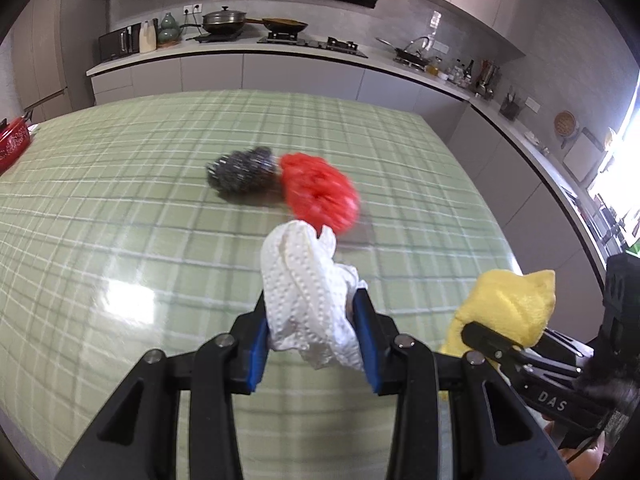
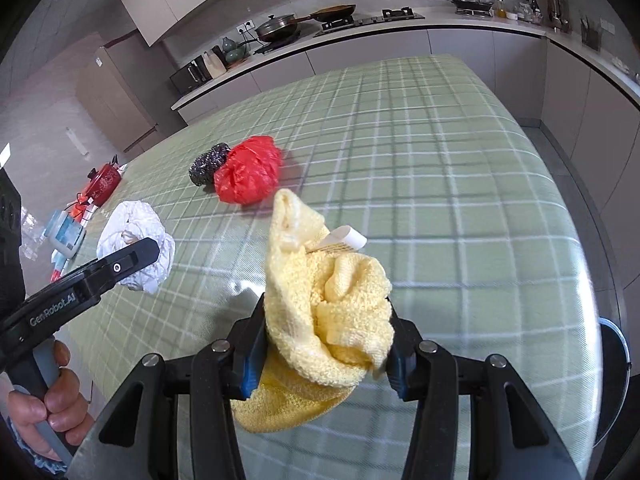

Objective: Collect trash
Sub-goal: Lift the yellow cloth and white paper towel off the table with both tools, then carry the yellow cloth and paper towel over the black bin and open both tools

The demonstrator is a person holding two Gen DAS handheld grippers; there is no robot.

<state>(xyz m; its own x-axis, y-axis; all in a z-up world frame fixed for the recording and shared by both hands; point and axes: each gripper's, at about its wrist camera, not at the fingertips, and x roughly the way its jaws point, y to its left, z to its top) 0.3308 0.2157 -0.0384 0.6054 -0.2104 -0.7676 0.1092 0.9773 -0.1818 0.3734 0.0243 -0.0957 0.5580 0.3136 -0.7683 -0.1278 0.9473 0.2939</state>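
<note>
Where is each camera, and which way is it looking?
Left wrist: sits on the left gripper, looking down along its fingers at the white paper towel it holds; the right gripper shows at the right edge.
Right wrist: sits on the right gripper, looking down at the yellow cloth it holds; a hand shows.
Both see the green checked table, steel scrubber, red bag and the kitchen counter behind.

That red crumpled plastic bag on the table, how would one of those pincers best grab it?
From above, closing across the top of the red bag. It is a loose rounded heap, so its raised crinkles should pinch easily. Come in on its right side: the steel scourer presses against its left.
</note>
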